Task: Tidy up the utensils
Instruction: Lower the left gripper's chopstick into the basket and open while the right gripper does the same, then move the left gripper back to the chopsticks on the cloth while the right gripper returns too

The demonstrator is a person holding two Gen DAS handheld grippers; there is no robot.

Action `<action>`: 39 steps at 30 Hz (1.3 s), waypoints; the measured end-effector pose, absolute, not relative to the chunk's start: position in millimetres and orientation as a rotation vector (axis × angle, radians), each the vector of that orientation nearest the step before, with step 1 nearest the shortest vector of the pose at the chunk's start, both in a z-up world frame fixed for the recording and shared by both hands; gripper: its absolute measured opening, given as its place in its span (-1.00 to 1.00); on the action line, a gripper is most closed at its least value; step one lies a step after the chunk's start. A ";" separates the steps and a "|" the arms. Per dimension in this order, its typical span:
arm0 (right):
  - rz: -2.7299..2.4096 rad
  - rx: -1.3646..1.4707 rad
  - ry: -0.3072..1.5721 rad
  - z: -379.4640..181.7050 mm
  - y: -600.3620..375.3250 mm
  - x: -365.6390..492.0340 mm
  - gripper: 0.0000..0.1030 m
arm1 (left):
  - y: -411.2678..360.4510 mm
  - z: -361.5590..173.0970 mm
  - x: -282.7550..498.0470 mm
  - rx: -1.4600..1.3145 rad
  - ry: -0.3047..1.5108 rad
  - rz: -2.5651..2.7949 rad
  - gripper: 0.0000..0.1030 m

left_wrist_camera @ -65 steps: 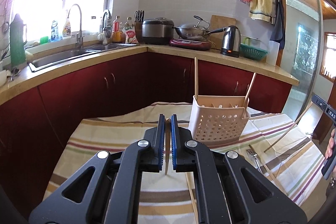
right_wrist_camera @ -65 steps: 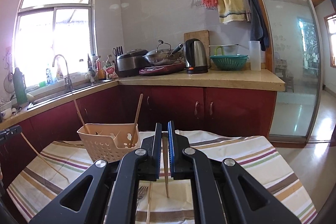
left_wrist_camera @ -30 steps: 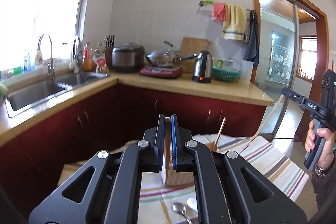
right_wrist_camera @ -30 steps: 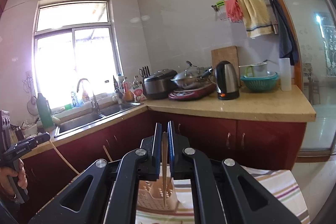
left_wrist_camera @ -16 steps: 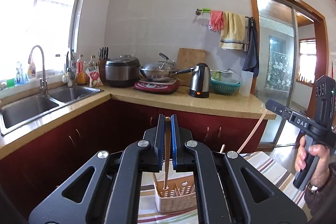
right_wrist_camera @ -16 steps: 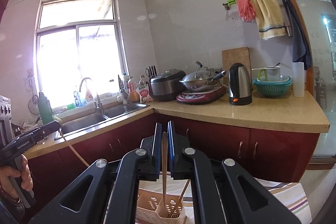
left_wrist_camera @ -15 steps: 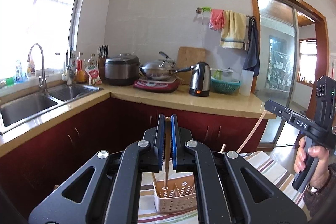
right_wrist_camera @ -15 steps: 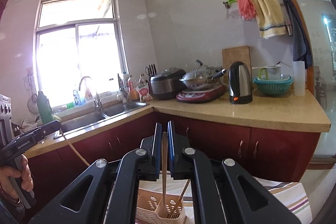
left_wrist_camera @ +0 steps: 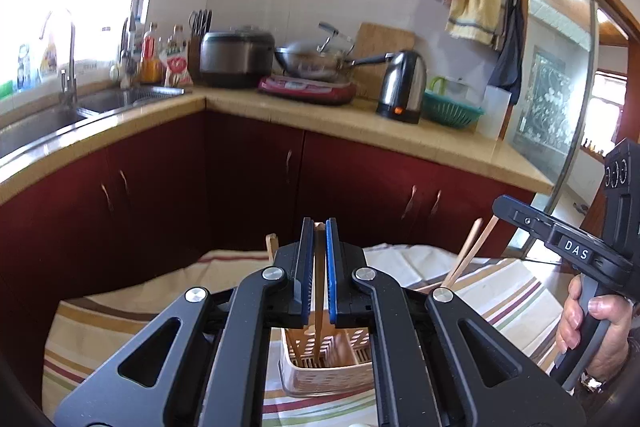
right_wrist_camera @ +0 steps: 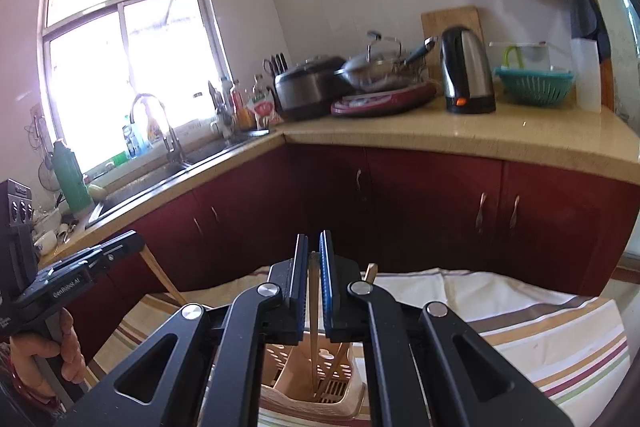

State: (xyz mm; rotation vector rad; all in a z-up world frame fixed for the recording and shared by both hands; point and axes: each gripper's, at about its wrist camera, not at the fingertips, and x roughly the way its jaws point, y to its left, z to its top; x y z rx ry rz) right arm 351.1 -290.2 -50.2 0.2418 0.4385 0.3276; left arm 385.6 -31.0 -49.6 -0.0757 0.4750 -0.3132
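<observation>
My left gripper (left_wrist_camera: 319,223) is shut on a wooden chopstick (left_wrist_camera: 318,311) that hangs down between the blue pads. Its lower end sits inside the beige perforated utensil basket (left_wrist_camera: 328,377). My right gripper (right_wrist_camera: 314,239) is likewise shut on a chopstick (right_wrist_camera: 313,343), whose tip reaches into the same basket (right_wrist_camera: 296,393). In the left wrist view the right gripper (left_wrist_camera: 499,206) shows at the right, its chopstick (left_wrist_camera: 468,255) slanting down to the basket. In the right wrist view the left gripper (right_wrist_camera: 138,241) shows at the left with its chopstick (right_wrist_camera: 160,271). Other chopsticks (right_wrist_camera: 370,271) stand in the basket.
The basket stands on a table with a striped cloth (left_wrist_camera: 120,311). Behind it runs an L-shaped counter (left_wrist_camera: 400,131) over dark red cabinets, bearing a kettle (left_wrist_camera: 402,87), a wok, a rice cooker and a sink (left_wrist_camera: 60,115). A hand (left_wrist_camera: 592,323) holds the right gripper's handle.
Both grippers have come down and in over the basket. The chopsticks' lower ends, above the basket half a second ago, now reach into it. Both stay shut.
</observation>
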 end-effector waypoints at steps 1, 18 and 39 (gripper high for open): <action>0.331 0.252 0.433 -52.2 -291.0 352.7 -0.87 | -31.2 -51.8 387.5 -0.077 0.482 -0.312 -0.88; 0.295 0.222 0.336 -37.8 -297.7 310.2 -0.25 | -33.1 -45.4 366.8 -0.065 0.444 -0.279 0.44; 0.053 0.062 0.448 -181.1 -303.9 120.2 -0.20 | -14.5 -152.7 182.9 0.030 0.528 -0.057 0.61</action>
